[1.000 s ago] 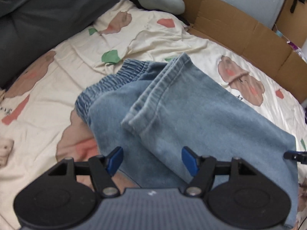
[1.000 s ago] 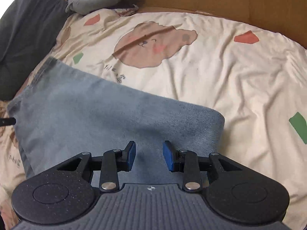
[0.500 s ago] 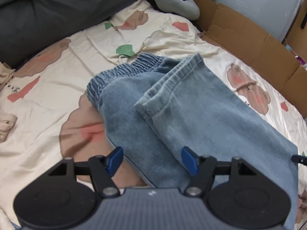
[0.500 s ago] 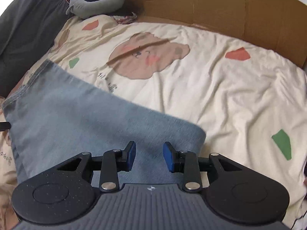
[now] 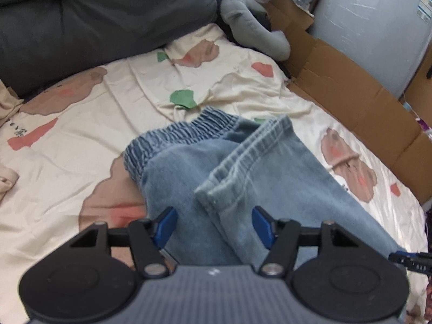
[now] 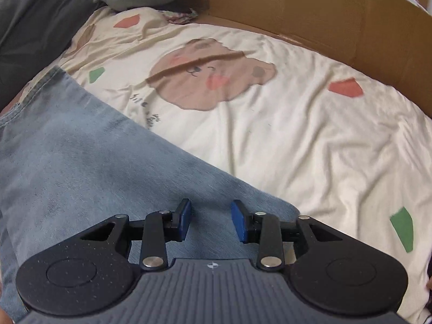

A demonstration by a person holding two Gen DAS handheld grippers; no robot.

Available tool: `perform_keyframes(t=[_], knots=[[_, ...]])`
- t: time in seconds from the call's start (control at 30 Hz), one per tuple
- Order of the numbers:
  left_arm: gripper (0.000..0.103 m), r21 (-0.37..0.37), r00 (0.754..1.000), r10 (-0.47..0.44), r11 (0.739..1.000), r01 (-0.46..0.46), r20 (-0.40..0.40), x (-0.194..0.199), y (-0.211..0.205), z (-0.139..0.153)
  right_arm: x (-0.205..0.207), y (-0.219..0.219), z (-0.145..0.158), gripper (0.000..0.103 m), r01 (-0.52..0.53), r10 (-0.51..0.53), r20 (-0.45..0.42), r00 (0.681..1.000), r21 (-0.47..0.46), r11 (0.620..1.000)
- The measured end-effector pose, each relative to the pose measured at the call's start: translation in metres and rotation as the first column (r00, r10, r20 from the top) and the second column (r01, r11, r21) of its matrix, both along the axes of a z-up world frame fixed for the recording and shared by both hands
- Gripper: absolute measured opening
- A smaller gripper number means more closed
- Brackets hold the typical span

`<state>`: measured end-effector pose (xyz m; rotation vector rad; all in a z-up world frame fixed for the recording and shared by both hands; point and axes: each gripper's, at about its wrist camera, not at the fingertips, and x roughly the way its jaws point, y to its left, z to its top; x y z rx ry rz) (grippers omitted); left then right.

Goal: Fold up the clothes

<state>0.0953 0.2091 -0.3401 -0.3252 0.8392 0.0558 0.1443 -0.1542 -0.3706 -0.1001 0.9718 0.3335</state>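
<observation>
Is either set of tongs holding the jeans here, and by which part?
Nothing is held. The left tongs are closing above the jeans near the hem, pads not yet on cloth; the right tongs hang open over the folded end.

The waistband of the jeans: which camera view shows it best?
The left wrist view: the gathered elastic waistband lies in plain sight, beside the folded-over leg hem. The right wrist view shows only plain denim of the jeans, no waistband.

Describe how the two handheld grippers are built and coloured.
Both match: the left gripper and the right gripper have a ribbed grey body, two round black discs, black linkage arms with silver rivets, and blue pads on the fingers. No cables show.
</observation>
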Motion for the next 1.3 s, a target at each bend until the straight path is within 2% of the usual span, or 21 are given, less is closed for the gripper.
perform_keyframes(t=[0.27, 0.6, 0.93, 1.07, 1.3], knots=[[0.051, -0.060, 0.999, 0.035, 0.998, -0.032, 0.042, -0.004, 0.013, 0.001, 0.005, 0.038, 0.002, 0.038, -0.122, 0.124, 0.042, 0.991, -0.032, 0.992], [0.050, -0.127, 0.995, 0.065, 0.990, -0.055, 0.072, -0.005, 0.019, -0.001, 0.023, 0.090, 0.006, 0.036, -0.267, 0.269, 0.071, 0.960, -0.047, 0.963], [0.046, -0.194, 0.995, 0.057, 0.980, -0.040, 0.082, -0.017, 0.023, -0.004, 0.048, 0.147, 0.026, 0.037, -0.387, 0.383, 0.092, 0.919, 0.033, 0.922], [0.045, -0.228, 0.994, 0.071, 0.973, -0.049, 0.087, -0.017, 0.027, -0.005, 0.060, 0.171, 0.034, 0.037, -0.447, 0.441, 0.096, 0.892, 0.043, 0.894], [0.044, -0.248, 0.993, 0.052, 0.968, -0.024, 0.107, -0.013, 0.028, -0.006, 0.094, 0.210, 0.041, 0.038, -0.470, 0.461, 0.116, 0.880, 0.074, 0.879]])
